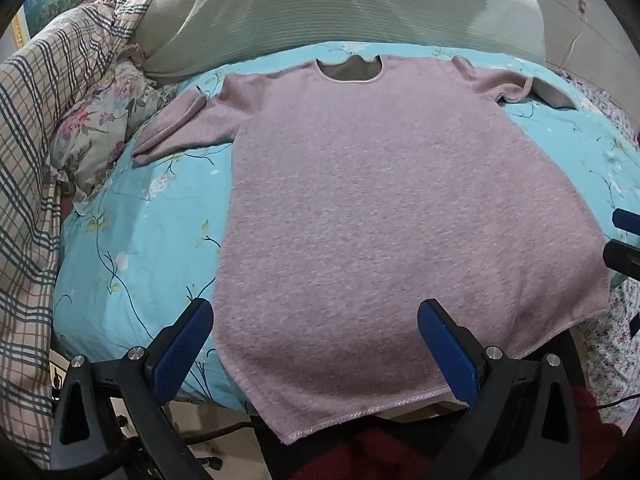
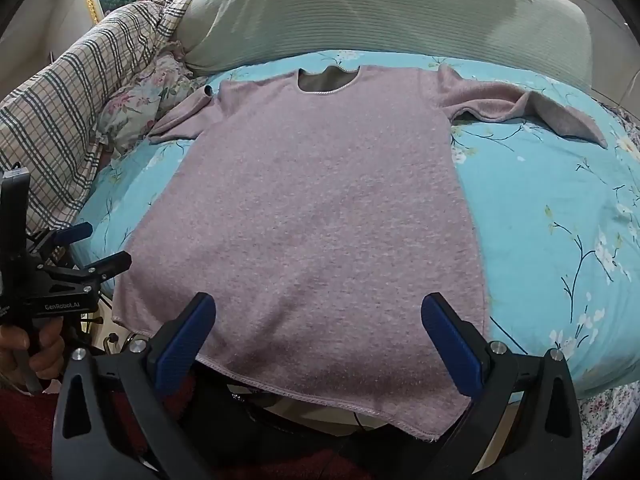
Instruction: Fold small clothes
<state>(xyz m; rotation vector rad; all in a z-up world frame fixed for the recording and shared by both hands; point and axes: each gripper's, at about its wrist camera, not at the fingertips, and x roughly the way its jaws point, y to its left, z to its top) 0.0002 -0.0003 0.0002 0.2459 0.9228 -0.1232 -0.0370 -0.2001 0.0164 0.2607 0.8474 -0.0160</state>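
A small pink knit shirt [image 1: 380, 200] lies flat and face down on a light-blue floral bedsheet [image 1: 152, 240], neck hole at the far end, hem hanging over the near edge. Both short sleeves are spread out, and the right sleeve [image 2: 520, 110] is partly turned over. My left gripper [image 1: 316, 320] is open and empty above the hem's left part. My right gripper [image 2: 320, 316] is open and empty above the hem [image 2: 320, 396] in the right wrist view, where the shirt [image 2: 320, 208] fills the middle. The left gripper also shows at that view's left edge [image 2: 96, 248].
A grey-green ribbed pillow [image 1: 320, 12] lies beyond the shirt. A plaid quilt [image 1: 36, 160] and a floral pillow [image 1: 100, 128] are bunched on the left. The blue sheet [image 2: 560, 220] spreads to the right of the shirt. Dark red fabric [image 1: 360, 456] sits below the near edge.
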